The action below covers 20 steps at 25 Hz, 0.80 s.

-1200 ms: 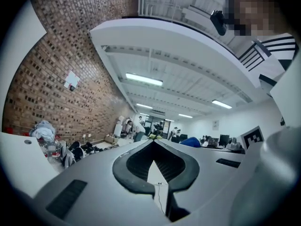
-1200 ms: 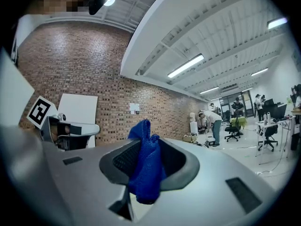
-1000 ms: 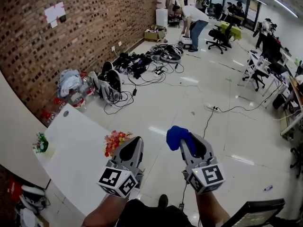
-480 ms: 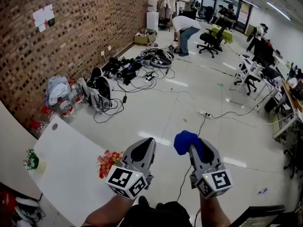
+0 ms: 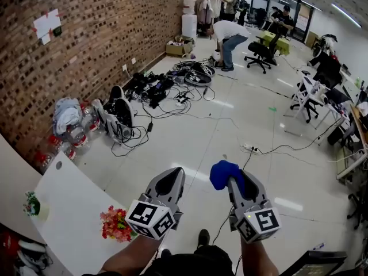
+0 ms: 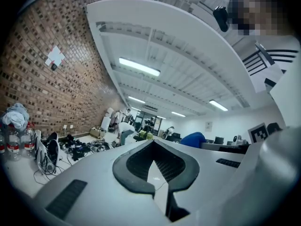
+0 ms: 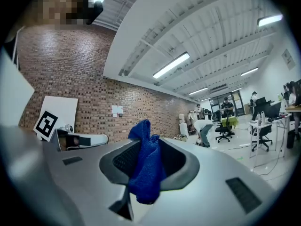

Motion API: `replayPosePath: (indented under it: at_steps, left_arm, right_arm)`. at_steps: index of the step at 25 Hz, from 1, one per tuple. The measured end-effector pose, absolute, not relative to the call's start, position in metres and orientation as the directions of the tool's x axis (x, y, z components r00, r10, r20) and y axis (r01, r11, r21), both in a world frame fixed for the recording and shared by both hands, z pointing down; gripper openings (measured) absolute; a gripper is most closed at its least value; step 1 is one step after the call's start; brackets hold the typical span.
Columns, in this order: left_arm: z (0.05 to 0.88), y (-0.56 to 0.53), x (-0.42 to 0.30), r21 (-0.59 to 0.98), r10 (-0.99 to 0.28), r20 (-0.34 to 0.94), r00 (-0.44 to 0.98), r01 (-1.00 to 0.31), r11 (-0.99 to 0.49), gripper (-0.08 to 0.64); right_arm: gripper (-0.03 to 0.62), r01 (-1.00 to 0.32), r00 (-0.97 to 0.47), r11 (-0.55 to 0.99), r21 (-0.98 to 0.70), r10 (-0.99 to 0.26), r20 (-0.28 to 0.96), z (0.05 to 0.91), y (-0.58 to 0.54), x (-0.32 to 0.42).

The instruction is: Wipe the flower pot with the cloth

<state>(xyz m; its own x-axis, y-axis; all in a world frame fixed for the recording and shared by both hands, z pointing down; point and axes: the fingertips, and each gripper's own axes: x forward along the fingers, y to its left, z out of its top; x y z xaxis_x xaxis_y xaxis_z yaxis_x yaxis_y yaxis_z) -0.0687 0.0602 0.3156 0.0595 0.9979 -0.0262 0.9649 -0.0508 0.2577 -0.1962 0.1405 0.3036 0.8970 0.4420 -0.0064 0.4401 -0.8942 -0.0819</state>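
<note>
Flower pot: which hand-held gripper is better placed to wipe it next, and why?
Probably right: the right hand-held gripper clamps the blue cloth. The left hand-held gripper, though nearer the flower pot on the white table, holds nothing.

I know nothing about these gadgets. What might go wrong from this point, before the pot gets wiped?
The flower pot seems to stand close to the edge of the table. A wiping push might tip it off, and the left tongs are shut and empty, not steadying it. The blue cloth is only pinched, bunched up, in the right tongs, so it might slip out mid-wipe.
</note>
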Motion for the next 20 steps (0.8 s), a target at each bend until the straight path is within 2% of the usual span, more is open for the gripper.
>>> replayPosePath:
  at_steps: [9,20]
  left_arm:
    - [0.299,0.177,-0.043,0.19,0.987,-0.032,0.157,0.971,-0.148,0.004]
    - [0.304,0.274,0.058,0.197,0.981,-0.031,0.189,0.964,-0.18,0.004]
  right_arm:
    - [0.098,0.36,0.931,-0.931,-0.066,0.363,-0.046,0.285,0.276,-0.173]
    - [0.098,0.332,0.941,-0.941,-0.064,0.335,-0.04,0.286,0.378,-0.072]
